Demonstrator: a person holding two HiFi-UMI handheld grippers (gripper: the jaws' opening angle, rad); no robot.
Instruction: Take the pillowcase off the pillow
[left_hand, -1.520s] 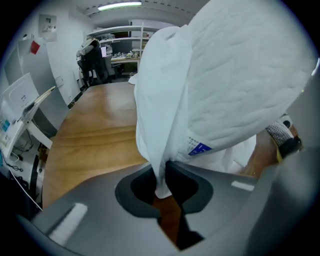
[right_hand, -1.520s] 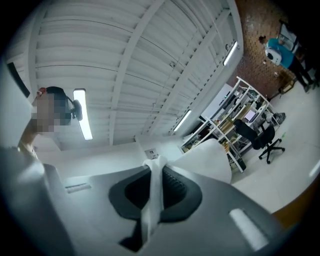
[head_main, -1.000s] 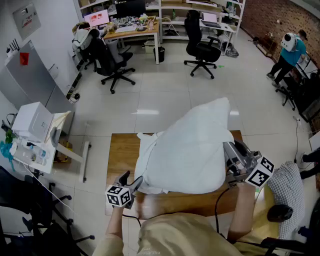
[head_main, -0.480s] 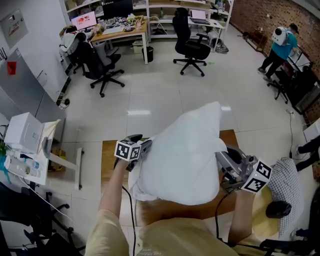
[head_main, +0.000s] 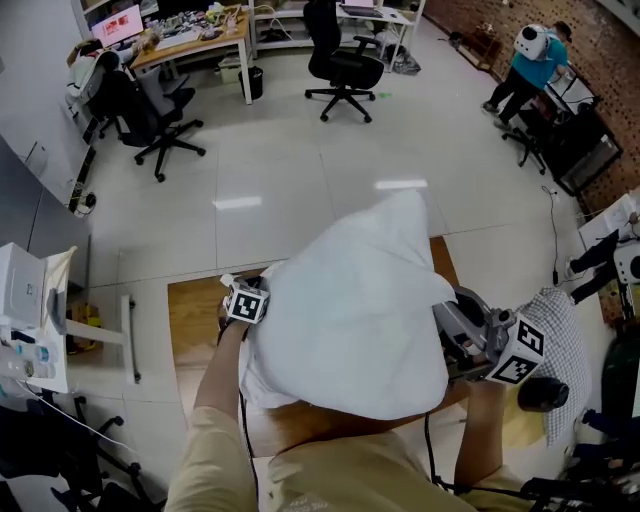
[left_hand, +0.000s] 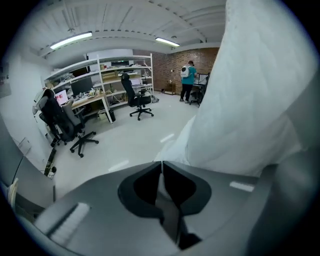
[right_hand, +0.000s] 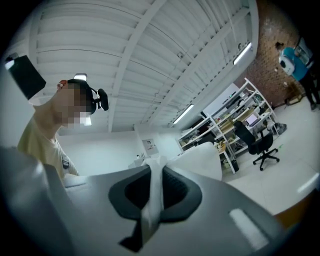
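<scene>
We see the pillow (head_main: 360, 300) over the wooden counter (head_main: 195, 320), where it hides the middle and the right part of the top. It is inside its white pillowcase (head_main: 270, 378). It stands tilted, with one corner pointing away past the far edge of the counter. We cannot tell if its lower side touches the counter.

The left tongs (head_main: 256, 300) are over the far left part of the counter, at the edge of the pillow. Their jaws have just been closing. In the left gripper view they stand together, with a thin strip of the pillowcase caught between them.

The right tongs (head_main: 442, 322) are over the right end of the counter, against the other side of the pillow. Their jaws are also pressed together. The right gripper view shows a fold of the pillowcase pinched between them, with the cloth going up past the tips.

Just beside the right end of the counter lies a checked cloth (head_main: 565, 365). Beyond the far edge of the counter we see the light tiled floor (head_main: 300, 180). Well apart from the counter stand a black office chair (head_main: 340, 60) and a person in a teal top (head_main: 525, 62). At the near edge of the counter we see the beige shirt (head_main: 350, 480) of the one who holds both tongs.
</scene>
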